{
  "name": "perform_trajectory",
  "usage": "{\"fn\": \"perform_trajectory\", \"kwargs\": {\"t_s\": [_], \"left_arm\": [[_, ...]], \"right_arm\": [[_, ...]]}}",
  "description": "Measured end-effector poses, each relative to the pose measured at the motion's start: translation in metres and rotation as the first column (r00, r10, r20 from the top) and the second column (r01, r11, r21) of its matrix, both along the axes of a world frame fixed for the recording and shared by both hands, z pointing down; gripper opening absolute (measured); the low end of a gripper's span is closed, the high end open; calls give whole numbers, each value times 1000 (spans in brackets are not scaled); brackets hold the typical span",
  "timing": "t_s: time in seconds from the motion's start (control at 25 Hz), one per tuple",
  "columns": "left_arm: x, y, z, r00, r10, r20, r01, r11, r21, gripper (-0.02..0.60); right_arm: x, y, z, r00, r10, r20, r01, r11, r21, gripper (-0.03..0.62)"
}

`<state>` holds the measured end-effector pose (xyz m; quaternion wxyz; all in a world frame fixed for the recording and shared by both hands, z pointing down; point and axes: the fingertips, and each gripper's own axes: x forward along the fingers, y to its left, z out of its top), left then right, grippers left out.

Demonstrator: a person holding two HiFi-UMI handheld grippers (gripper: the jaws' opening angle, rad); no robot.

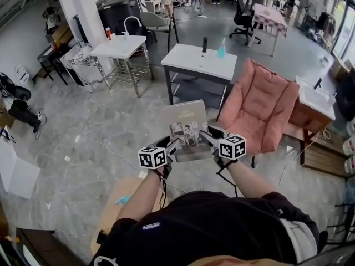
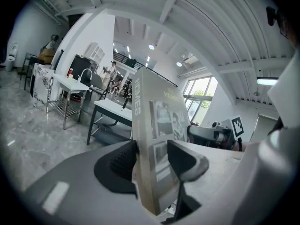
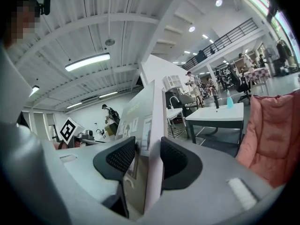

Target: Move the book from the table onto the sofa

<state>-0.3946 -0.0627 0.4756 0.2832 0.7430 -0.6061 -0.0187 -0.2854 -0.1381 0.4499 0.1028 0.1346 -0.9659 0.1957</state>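
Left tongs (image 1: 172, 144) and right tongs (image 1: 208, 136) each clamp an opposite edge of the flat, rectangular grey book (image 1: 186, 125), aloft just beside the padded pink sofa (image 1: 260, 107), over marbled grey floor (image 1: 105, 148); a white surface (image 1: 194, 64) stands beyond.

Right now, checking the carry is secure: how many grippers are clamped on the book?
2. The left gripper grips the book at its left edge, the right gripper at its right edge.

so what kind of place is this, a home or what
Probably an open lab or workshop hall, not a home: white tables on a grey floor, office chairs further back, and a mezzanine railing under an exposed beam ceiling.
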Motion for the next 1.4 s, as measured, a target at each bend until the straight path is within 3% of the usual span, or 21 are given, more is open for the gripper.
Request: {"fn": "perform_trajectory", "kwargs": {"t_s": [0.2, 0.64, 1.12, 1.4], "left_arm": [[-1, -17, -10, 996, 92, 8, -92, 995, 27, 212], [51, -95, 4, 962, 272, 15, -272, 962, -8, 209], [120, -237, 25, 938, 346, 11, -345, 936, -67, 206], [191, -326, 48, 913, 408, -6, -406, 907, -115, 206]], "right_arm": [[5, -5, -9, 997, 82, 1, -82, 997, 2, 192], [69, -62, 8, 968, 252, 22, -251, 968, -27, 192], [141, -197, 36, 946, 323, 33, -318, 943, -101, 192], [215, -278, 60, 916, 401, 20, -393, 906, -158, 190]]}}
